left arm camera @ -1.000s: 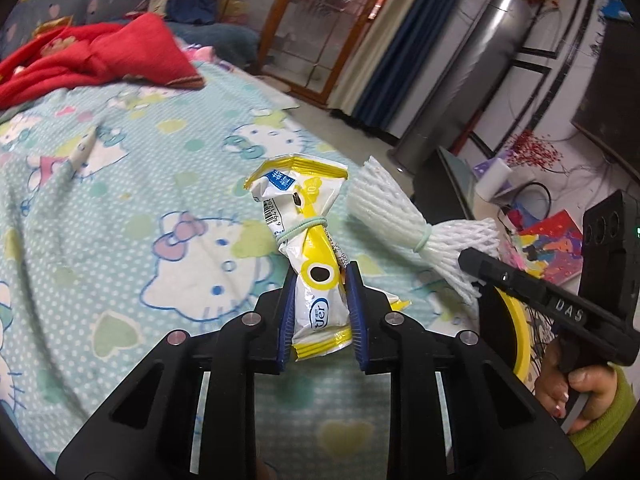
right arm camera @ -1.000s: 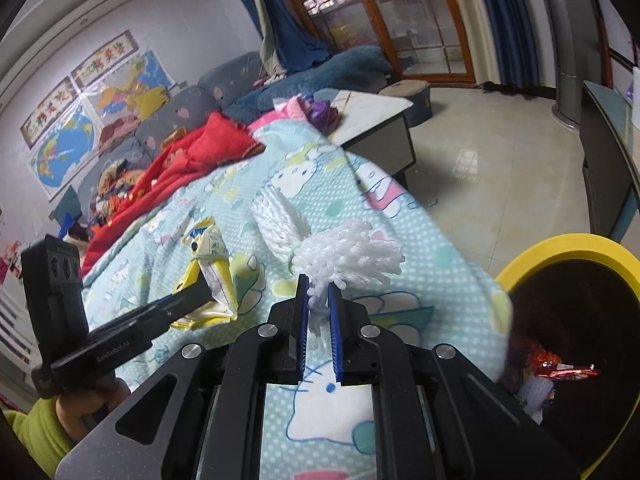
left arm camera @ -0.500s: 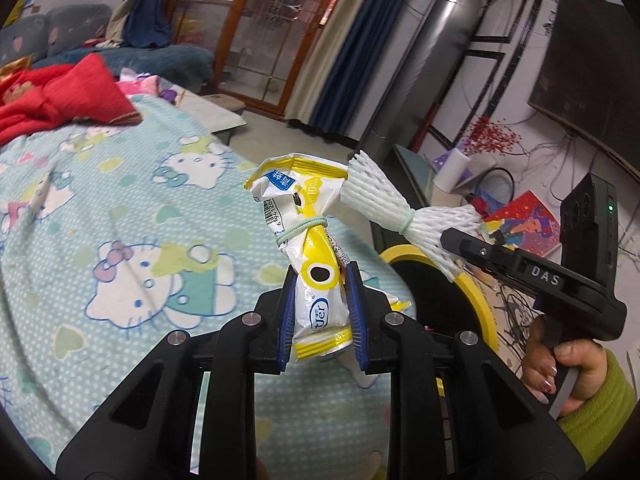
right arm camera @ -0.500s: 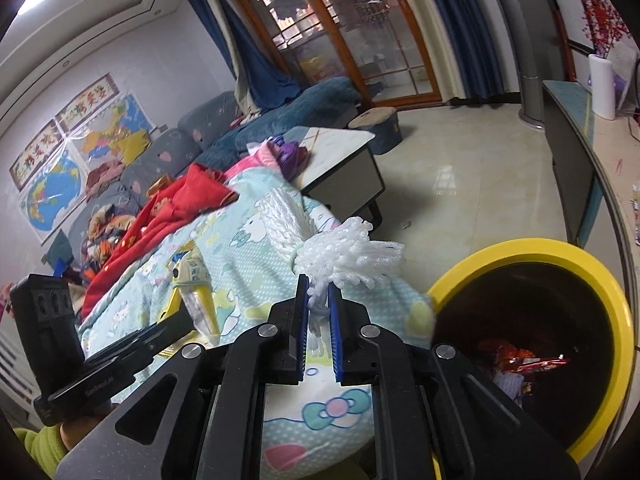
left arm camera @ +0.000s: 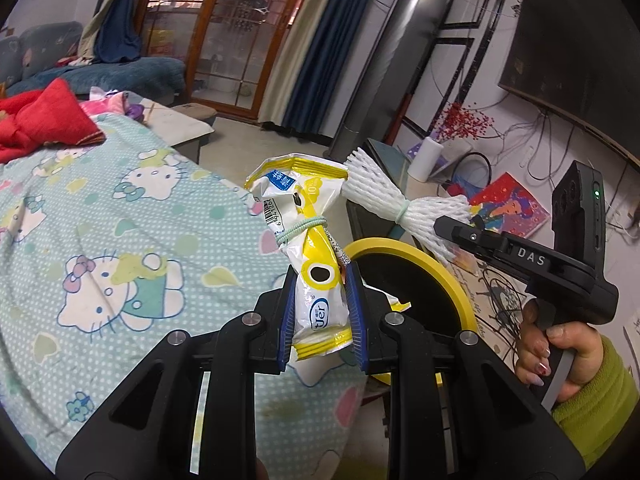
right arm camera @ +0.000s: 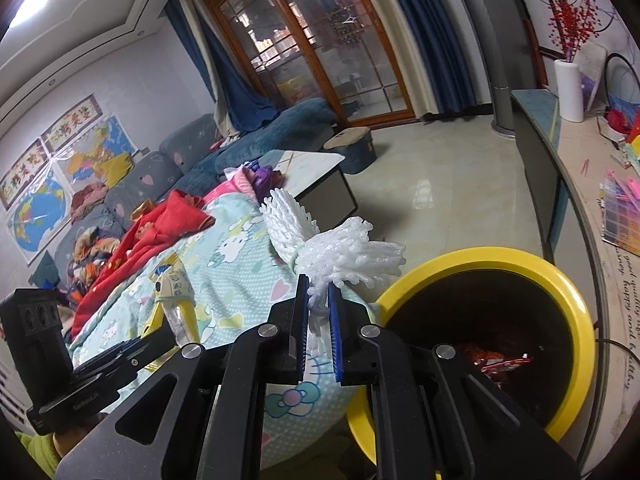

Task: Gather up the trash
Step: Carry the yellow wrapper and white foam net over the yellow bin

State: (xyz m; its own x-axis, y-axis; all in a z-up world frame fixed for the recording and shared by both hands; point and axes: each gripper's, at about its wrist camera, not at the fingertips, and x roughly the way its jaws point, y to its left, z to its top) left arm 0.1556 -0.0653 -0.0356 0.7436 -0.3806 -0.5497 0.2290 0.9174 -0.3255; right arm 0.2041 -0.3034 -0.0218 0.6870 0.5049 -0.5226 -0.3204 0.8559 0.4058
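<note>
the left gripper [left arm camera: 320, 312] has its jaws clenched on a crumpled yellow and white plastic snack wrapper [left arm camera: 308, 240] tied round its middle with a pale green rubber band; the wrapper stands upright out of the blue pads, above the edge of a bed covered in a light blue cartoon-cat sheet [left arm camera: 100, 248]. the right gripper [right arm camera: 318, 320] has its jaws clenched on a white foam fruit net [right arm camera: 332, 248], bunched and tied with a green band, its far end fanning out above the pads. a hand in a green sleeve [left arm camera: 560, 352] holds the right gripper's handle. just beyond and below both grippers stands a round bin with a yellow rim and black inside [right arm camera: 560, 280], beside the bed, with red wrappers in its bottom. farther off on the bed lies a red cloth [left arm camera: 44, 120]. beyond that are a blue sofa [right arm camera: 280, 128] and wood-framed glass doors [right arm camera: 320, 52].
</note>
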